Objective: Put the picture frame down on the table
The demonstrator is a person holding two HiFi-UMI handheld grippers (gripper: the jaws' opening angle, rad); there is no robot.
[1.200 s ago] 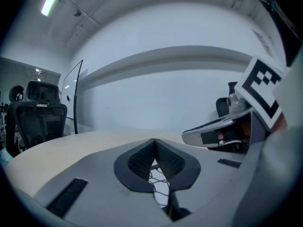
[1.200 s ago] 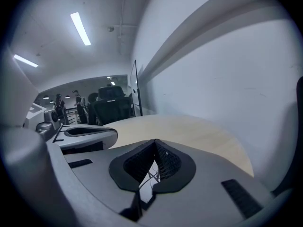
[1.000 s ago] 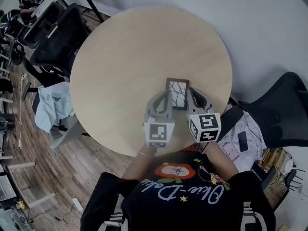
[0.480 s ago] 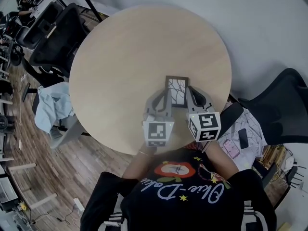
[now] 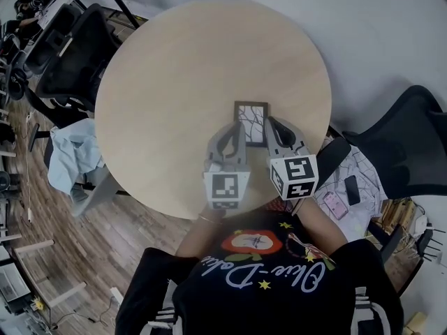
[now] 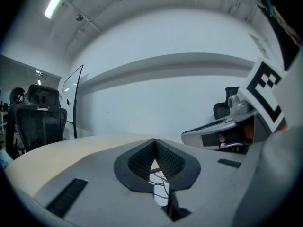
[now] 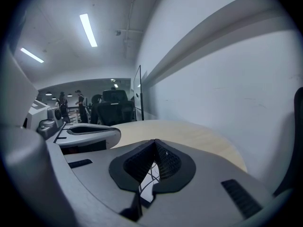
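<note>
A small dark picture frame (image 5: 251, 121) with a branch drawing is held over the near part of the round wooden table (image 5: 188, 61). My left gripper (image 5: 240, 127) is shut on its left edge and my right gripper (image 5: 267, 123) is shut on its right edge. In the left gripper view the pads of that gripper (image 6: 154, 143) meet at the tip, with a strip of the picture frame (image 6: 160, 186) showing behind them. The right gripper view shows the same: its own pads (image 7: 155, 143) closed and the picture frame (image 7: 147, 183) in the gap. I cannot tell whether the frame touches the table.
Black office chairs stand at the left (image 5: 66, 54) and right (image 5: 412, 145) of the table. A light blue cloth (image 5: 73, 155) lies on a seat at the left. A pink phone (image 5: 332, 204) rests on a patterned cloth at the right. People stand far off (image 7: 78, 103).
The head view has shifted a little, so the table and frame sit higher in the picture. Both grippers keep the same hold on the frame.
</note>
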